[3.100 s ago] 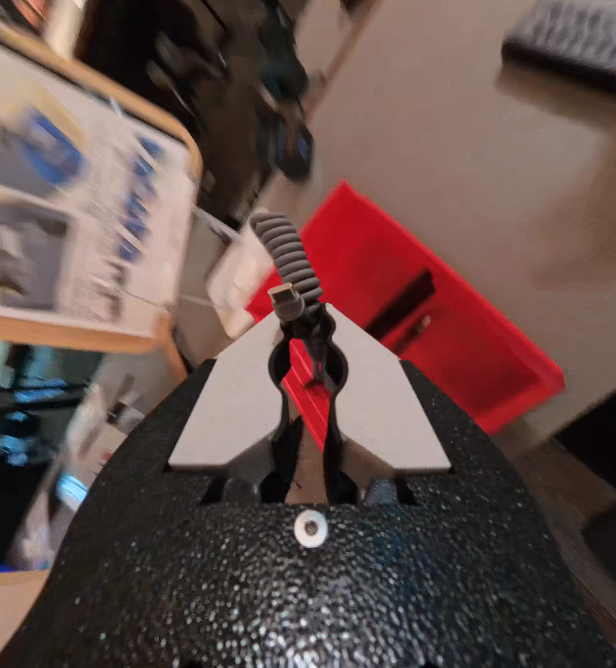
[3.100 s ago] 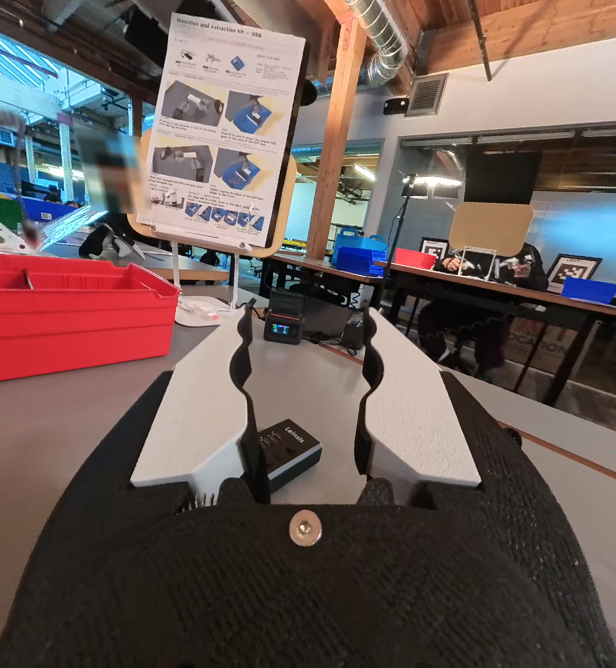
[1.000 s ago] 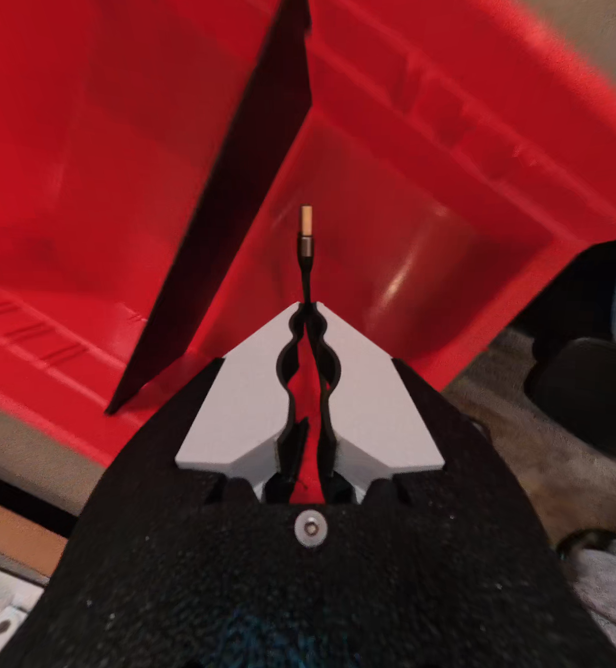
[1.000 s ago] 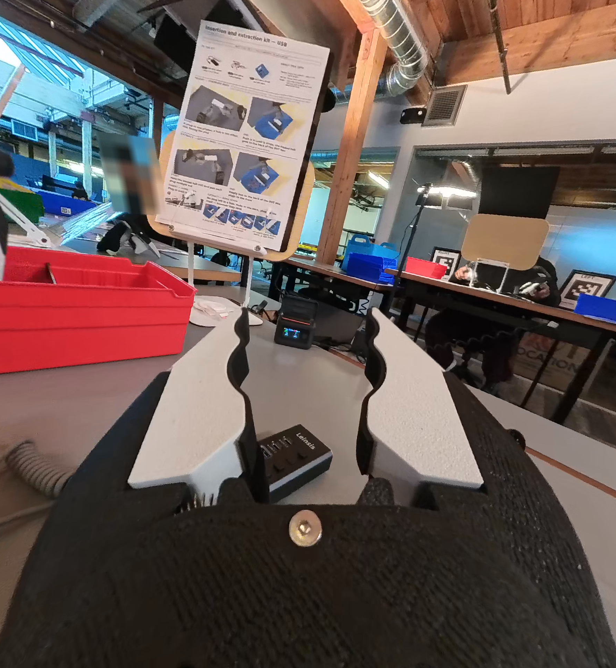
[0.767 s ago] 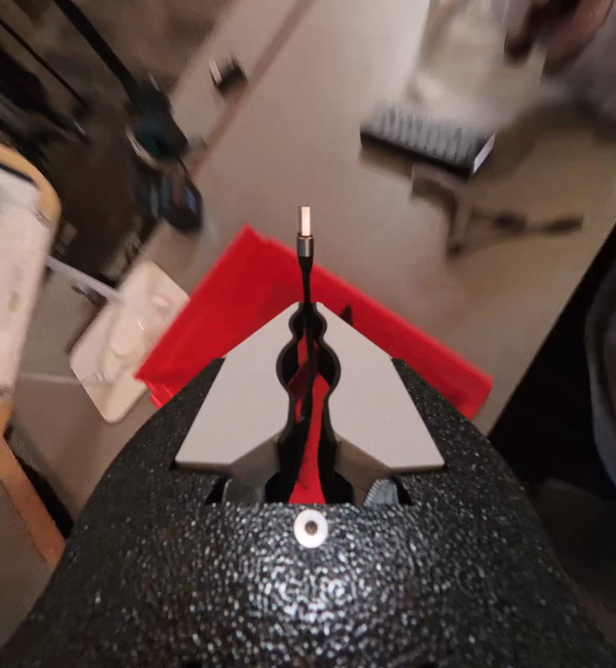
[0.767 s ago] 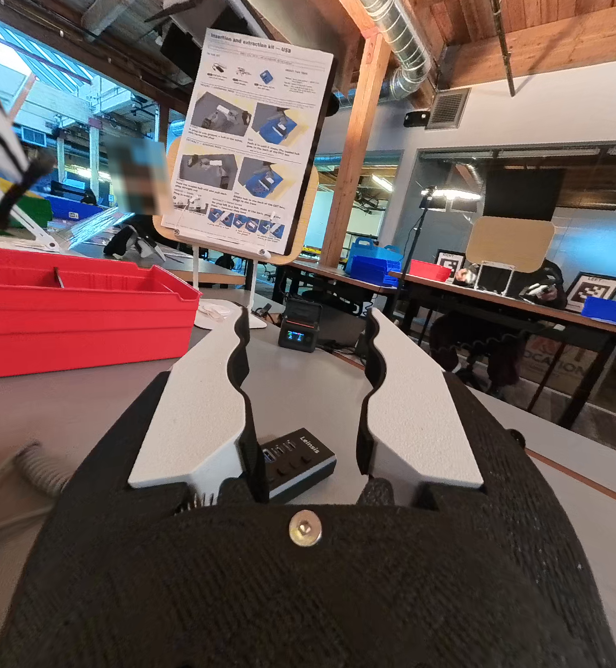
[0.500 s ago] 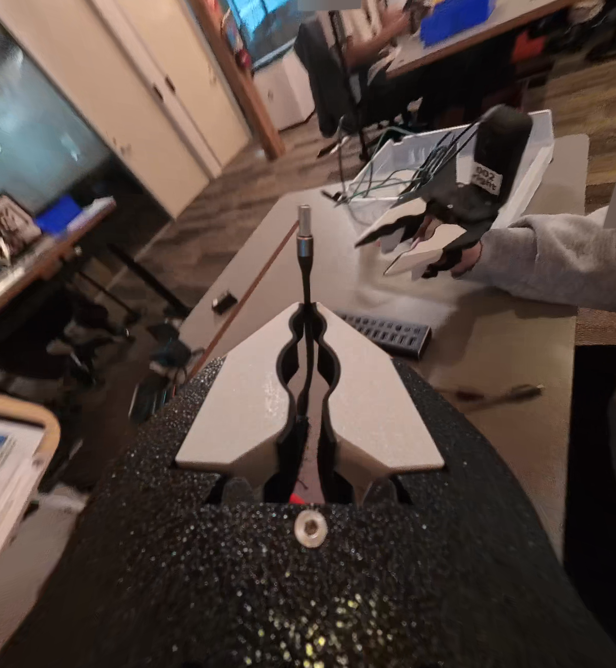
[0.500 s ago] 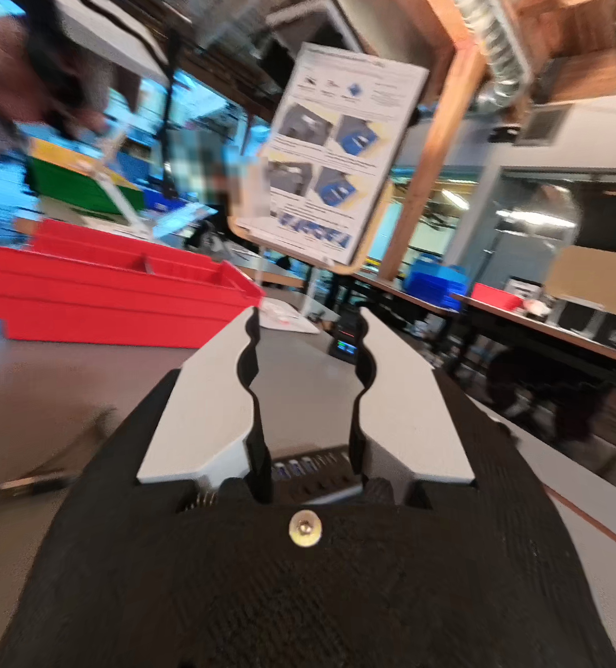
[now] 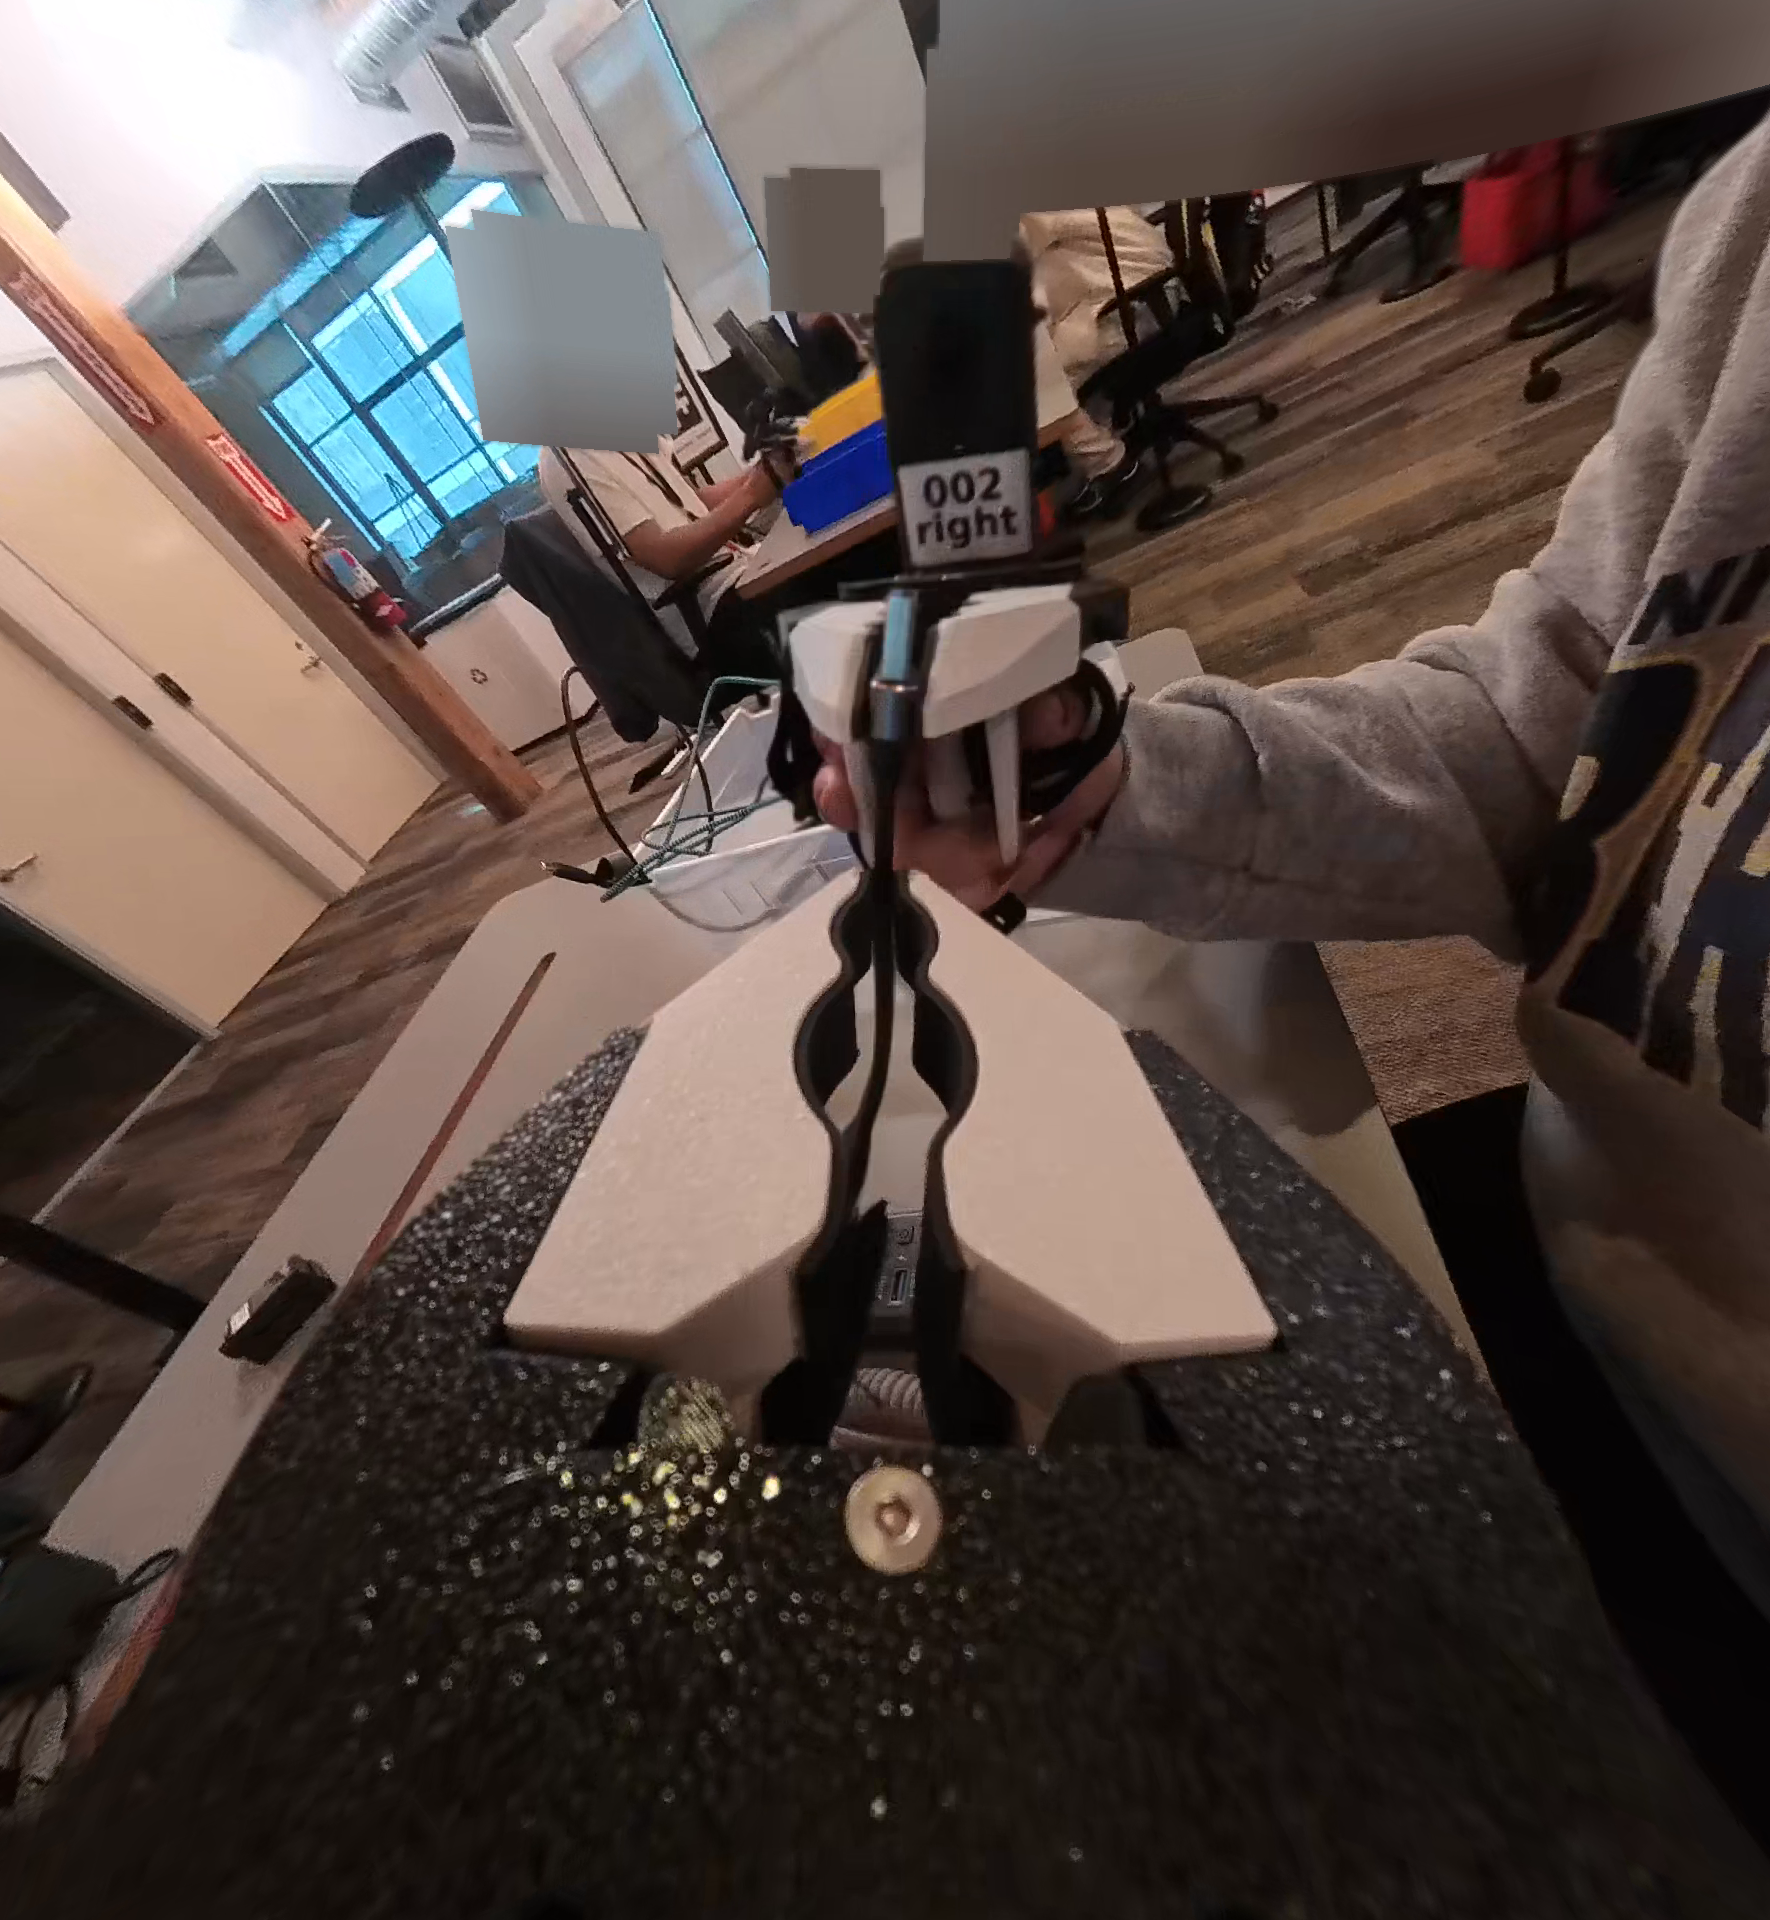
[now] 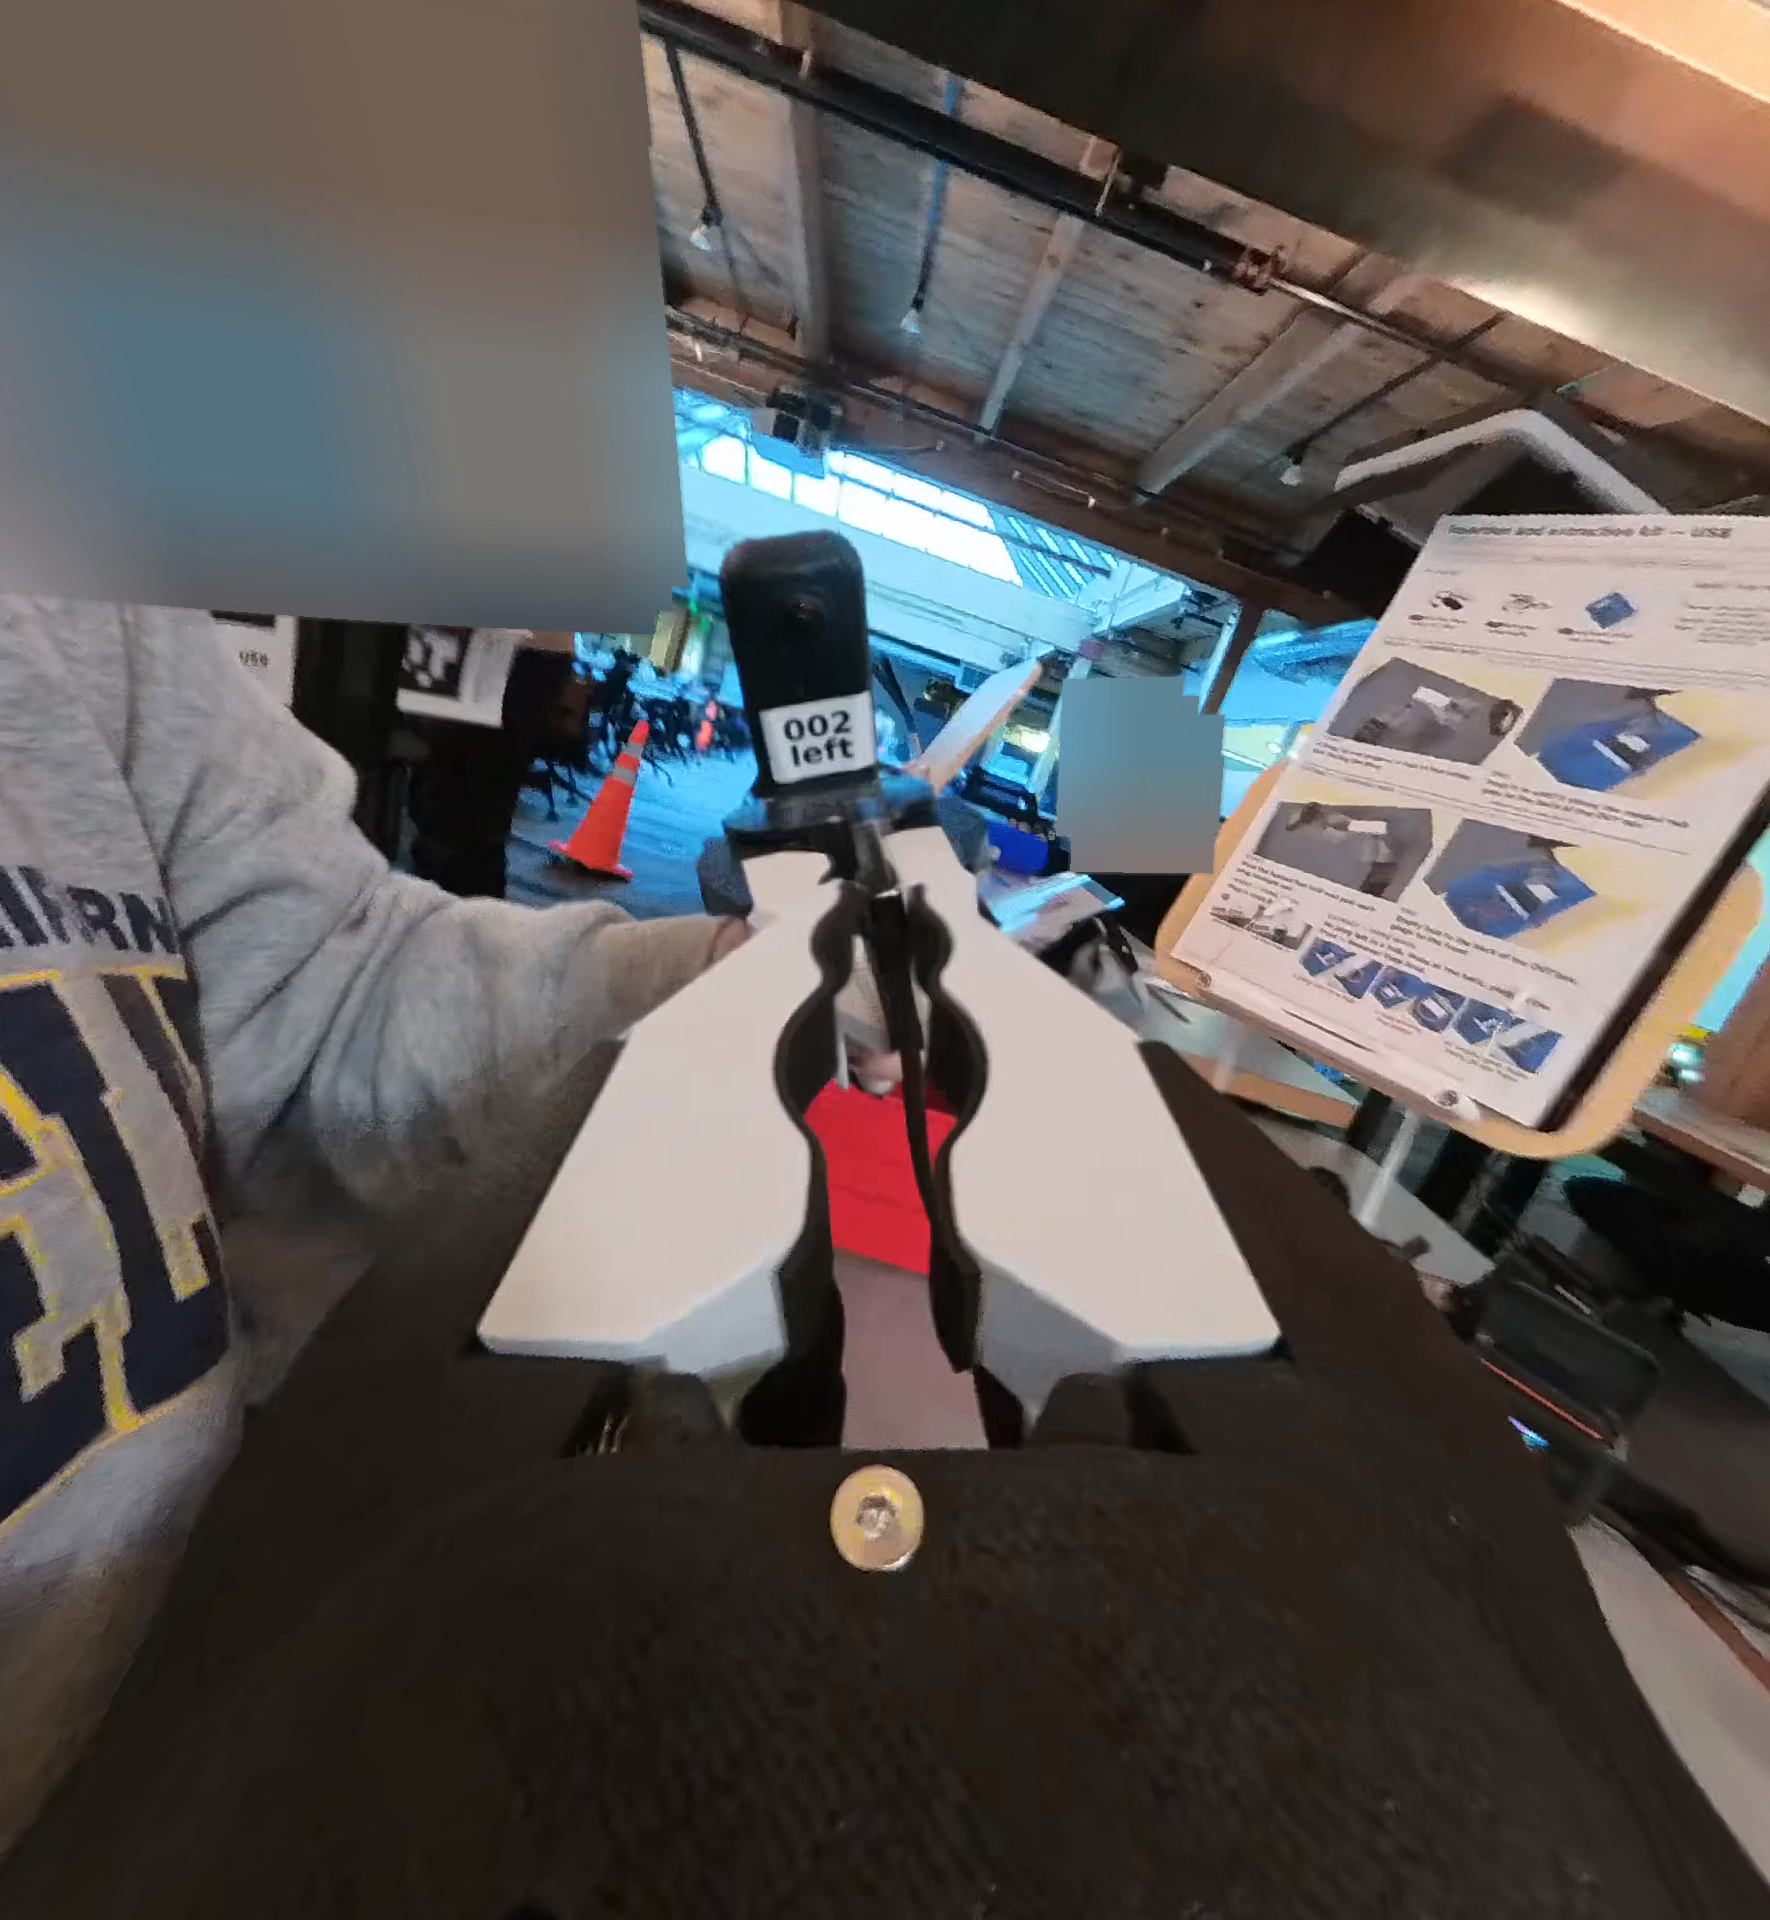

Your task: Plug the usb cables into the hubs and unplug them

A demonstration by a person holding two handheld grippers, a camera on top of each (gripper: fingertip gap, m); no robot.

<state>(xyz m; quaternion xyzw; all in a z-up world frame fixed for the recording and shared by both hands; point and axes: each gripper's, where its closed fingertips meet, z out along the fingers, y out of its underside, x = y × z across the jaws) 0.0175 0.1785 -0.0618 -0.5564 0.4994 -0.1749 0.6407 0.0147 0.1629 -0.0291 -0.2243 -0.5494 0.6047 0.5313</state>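
Right tool (image 9: 902, 665) now closed round metal plug (image 9: 897, 665) — left tool (image 9: 879, 883) pinching thin black cable (image 9: 879, 997)

The left claw (image 9: 886, 883) is covering most of the hub (image 9: 896, 1262) on the tabletop (image 9: 548, 997), leaving only a sliver showing between its fingers. The USB plug (image 9: 900, 649) is blocking the right claw (image 9: 902, 665) fingertips, so their grip is staying unclear. The instruction sheet (image 10: 1525, 810) is running off the right edge, blurred.

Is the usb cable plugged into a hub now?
No, the usb cable hangs in the air between the left gripper and the right gripper.
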